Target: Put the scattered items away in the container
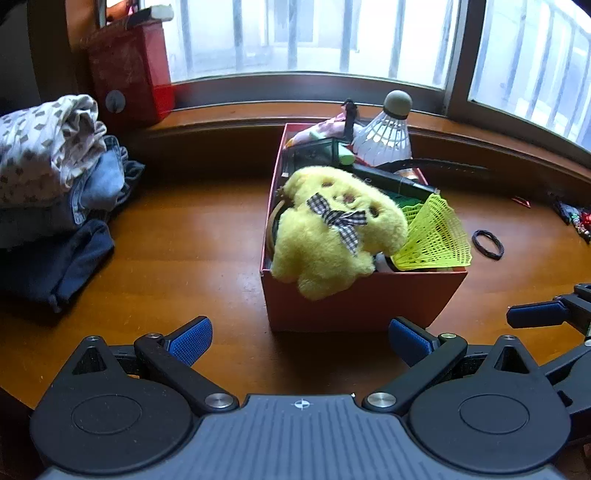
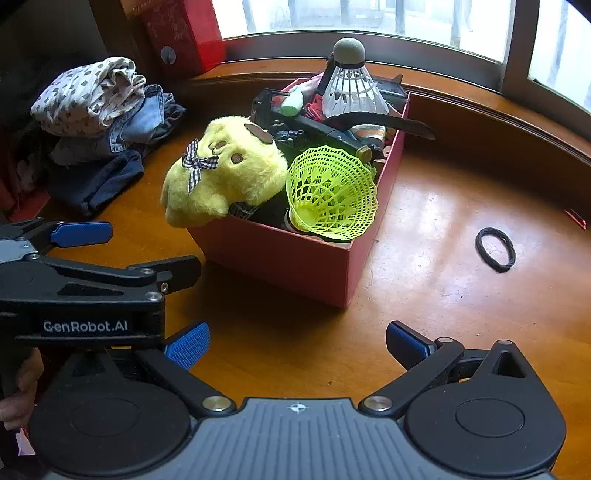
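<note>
A red cardboard box (image 1: 354,299) (image 2: 295,258) stands on the wooden table, heaped full. A yellow plush toy (image 1: 332,232) (image 2: 225,170) with a checked bow hangs over its near rim. Beside the toy sits a neon-yellow net shuttlecock (image 1: 436,236) (image 2: 332,192), and a white shuttlecock (image 1: 388,133) (image 2: 351,88) stands at the back. A black hair tie (image 1: 487,243) (image 2: 495,249) lies on the table right of the box. My left gripper (image 1: 301,341) is open and empty in front of the box. My right gripper (image 2: 297,345) is open and empty too, nearer the box's right corner.
A pile of folded clothes (image 1: 59,177) (image 2: 107,122) lies at the left. A red box (image 1: 136,74) (image 2: 184,33) stands on the window sill behind it. Small colourful items (image 1: 576,218) lie at the far right edge. The left gripper's body (image 2: 85,288) shows at the right view's left side.
</note>
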A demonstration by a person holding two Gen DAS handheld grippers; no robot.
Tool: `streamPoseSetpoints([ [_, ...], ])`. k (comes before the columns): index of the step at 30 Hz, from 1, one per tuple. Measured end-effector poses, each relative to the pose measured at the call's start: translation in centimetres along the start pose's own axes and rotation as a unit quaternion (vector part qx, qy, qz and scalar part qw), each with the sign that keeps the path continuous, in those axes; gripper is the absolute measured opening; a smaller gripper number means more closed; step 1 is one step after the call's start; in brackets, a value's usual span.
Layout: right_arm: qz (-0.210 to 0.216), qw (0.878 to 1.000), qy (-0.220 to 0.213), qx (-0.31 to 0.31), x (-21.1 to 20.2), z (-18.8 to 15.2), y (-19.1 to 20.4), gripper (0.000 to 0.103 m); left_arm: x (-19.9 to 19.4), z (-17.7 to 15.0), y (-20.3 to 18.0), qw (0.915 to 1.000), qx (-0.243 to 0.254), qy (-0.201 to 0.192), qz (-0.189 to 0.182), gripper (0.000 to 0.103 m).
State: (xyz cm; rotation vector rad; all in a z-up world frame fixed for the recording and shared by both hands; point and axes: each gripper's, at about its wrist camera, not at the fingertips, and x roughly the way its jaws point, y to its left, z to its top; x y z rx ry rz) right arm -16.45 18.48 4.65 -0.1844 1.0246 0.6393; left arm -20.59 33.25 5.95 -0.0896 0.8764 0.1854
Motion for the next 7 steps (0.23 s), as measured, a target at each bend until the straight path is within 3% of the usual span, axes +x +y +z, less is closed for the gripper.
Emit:
streamPoseSetpoints([
  [7, 0.001, 1.000, -0.003, -0.003, -0.17, 0.09, 0.17, 0.103, -0.23, -0.03, 0.07, 1.0000, 0.000, -0.003, -0.002, 0.103],
])
